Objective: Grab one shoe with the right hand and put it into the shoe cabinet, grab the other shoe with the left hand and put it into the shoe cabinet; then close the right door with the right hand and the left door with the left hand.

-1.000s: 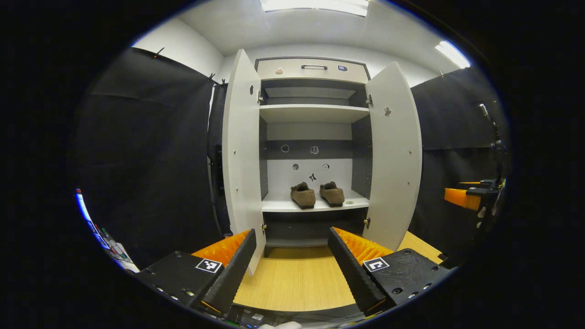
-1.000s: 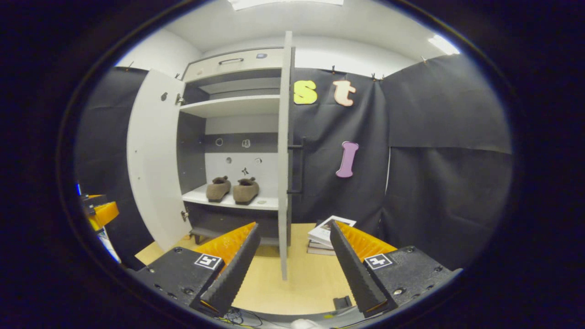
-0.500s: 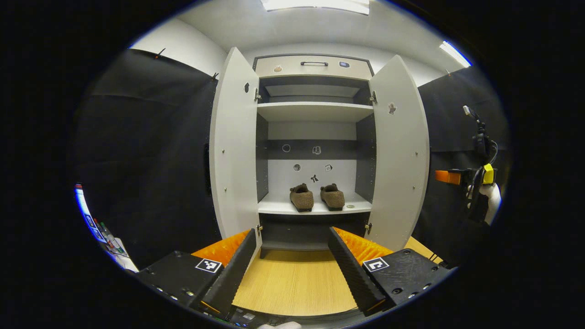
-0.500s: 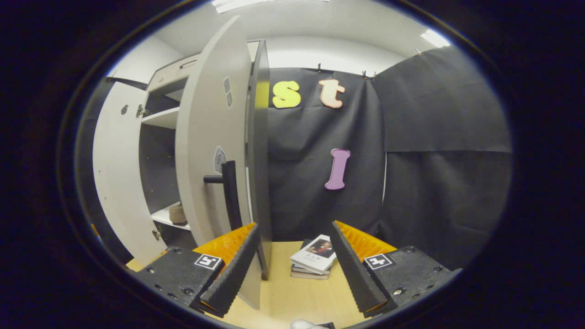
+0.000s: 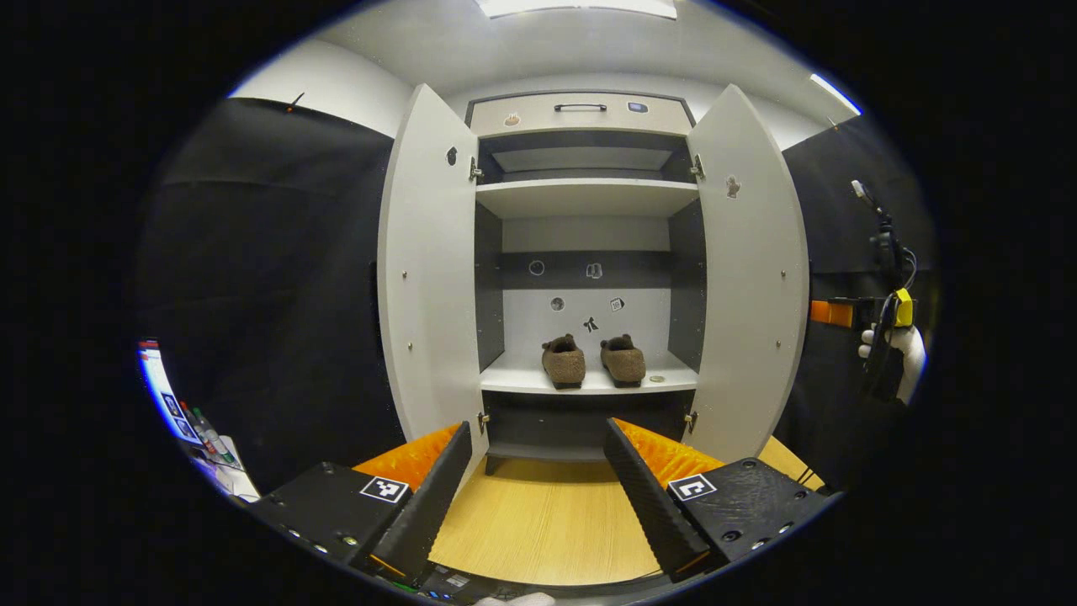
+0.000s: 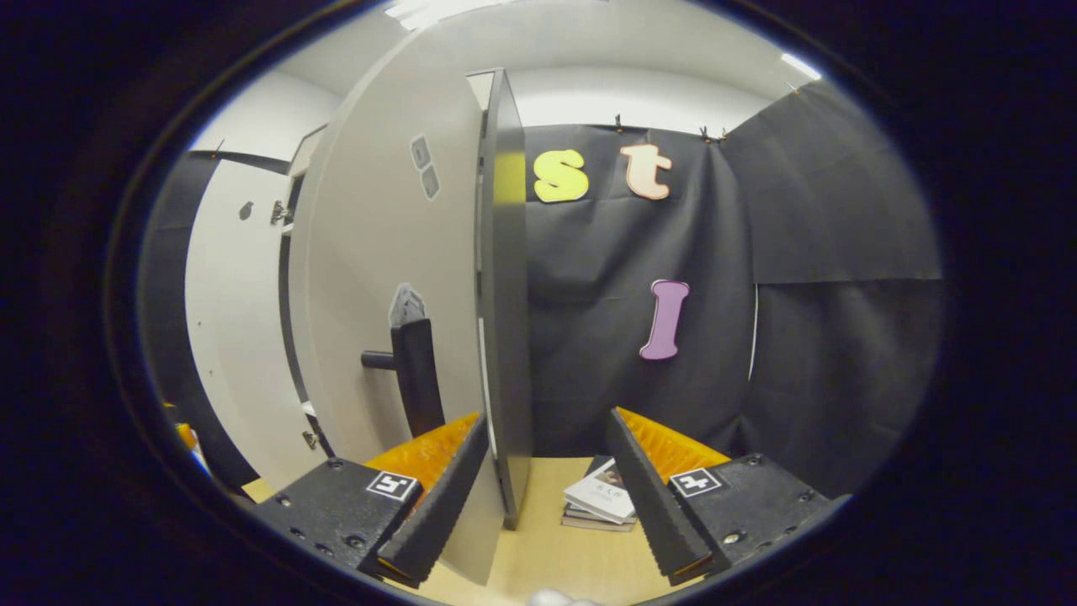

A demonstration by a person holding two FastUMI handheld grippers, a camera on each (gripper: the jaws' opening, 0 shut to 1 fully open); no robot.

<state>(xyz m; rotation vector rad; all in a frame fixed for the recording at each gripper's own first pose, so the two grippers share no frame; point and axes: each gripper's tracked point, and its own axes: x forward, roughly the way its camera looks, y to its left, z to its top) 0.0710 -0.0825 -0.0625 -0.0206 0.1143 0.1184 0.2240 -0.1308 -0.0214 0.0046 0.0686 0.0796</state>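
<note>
Judging the right door stiff and hinged, we would push its outer face beside the handle, both grippers' fingers spread wide, empty.

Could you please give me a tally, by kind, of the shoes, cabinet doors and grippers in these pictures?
Brown shoes: 2
Cabinet doors: 2, left door, right door
Grippers: 2, left gripper, right gripper
Total: 6
</note>
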